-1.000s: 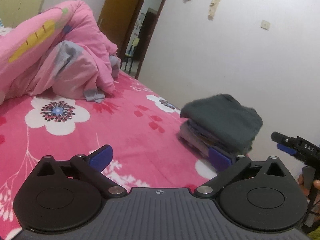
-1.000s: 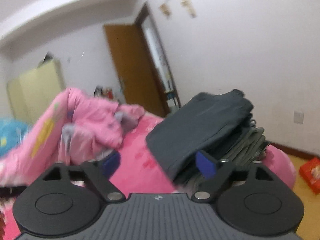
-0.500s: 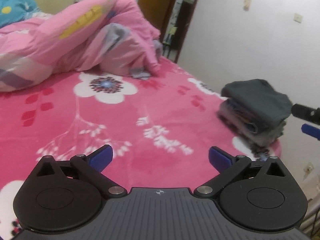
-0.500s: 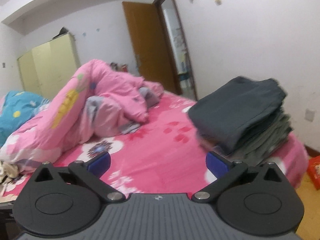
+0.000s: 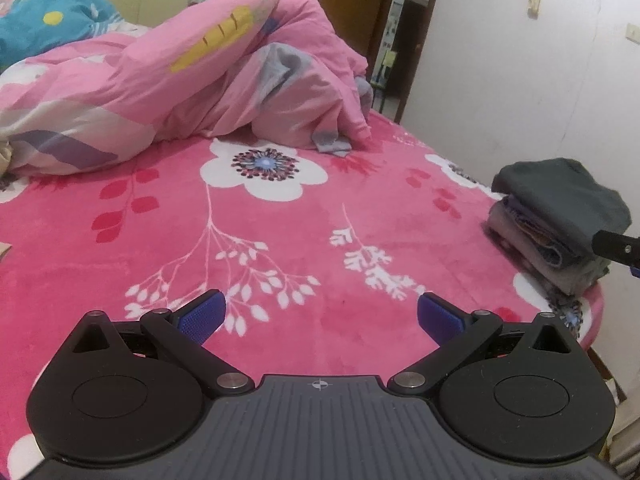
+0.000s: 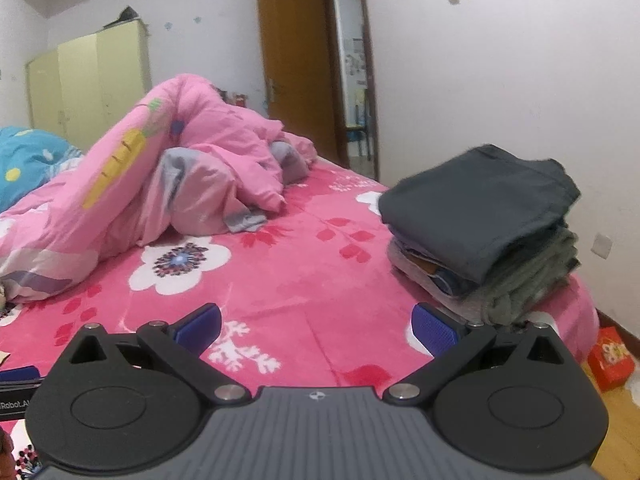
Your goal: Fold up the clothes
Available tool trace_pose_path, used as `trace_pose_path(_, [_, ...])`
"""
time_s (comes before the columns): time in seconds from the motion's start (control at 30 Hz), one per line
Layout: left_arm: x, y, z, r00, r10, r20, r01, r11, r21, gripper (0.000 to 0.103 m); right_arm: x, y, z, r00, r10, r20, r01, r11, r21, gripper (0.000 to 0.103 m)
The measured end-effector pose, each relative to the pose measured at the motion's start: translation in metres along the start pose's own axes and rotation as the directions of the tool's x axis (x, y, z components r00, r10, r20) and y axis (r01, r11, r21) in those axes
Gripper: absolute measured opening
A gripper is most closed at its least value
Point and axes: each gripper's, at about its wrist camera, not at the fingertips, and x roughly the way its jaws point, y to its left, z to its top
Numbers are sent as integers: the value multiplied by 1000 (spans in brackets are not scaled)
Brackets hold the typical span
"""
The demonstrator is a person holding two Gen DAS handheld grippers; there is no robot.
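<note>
— Both grippers? Left gripper (image 5: 321,312), right gripper (image 6: 316,322): jaws spread wide, empty.
— Clothes?
— Stack of folded dark grey and grey garments (image 6: 486,226) on pink floral bedspread (image 5: 280,240), 2 o'clock.

Bed (image 5: 304,248) covered edge to edge by pink fleece blanket (image 6: 280,292), white flowers, red leaves, white sprigs. Far left on bed: crumpled pink quilt (image 5: 192,68) with carrot print, grey lining showing. Blue bedding (image 5: 44,20) with yellow dots at far left, behind quilt. Right edge of bed, near corner: stack of folded clothes (image 6: 488,232), dark grey piece on top, lighter grey and blue layers under it. Middle of bed between quilt and stack bare. Floor (image 6: 616,432) right of bed: red box (image 6: 610,356).
</note>
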Motion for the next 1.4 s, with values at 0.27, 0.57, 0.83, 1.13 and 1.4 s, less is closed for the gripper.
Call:
trace_pose_path(0.27, [3,-15,-2,1000,-5,-26,6,1000,25,103,-11,-24,-7,996,-91,19,90,996,22,103])
trace_pose_path(0.57, [0,-51,2,999,-51,0,51,994,100,103,-19,-51,-7,993,-118,6,117,991,67,103])
trace_pose_path(0.83, [0,-102,31,978,-200,49,193,973,131,103,-46,-64,0,976,-218,25,216,973,78,103])
trace_pose_path(1.13, [9,-142,32,976,-214,41,201,957,208,103,-48,-69,-2,962,-273,9,270,958,98,103])
trace_pose_path(1.4, [17,-148,29,983,-180,23,171,962,213,103,-42,-64,-5,956,-294,-11,293,951,98,103])
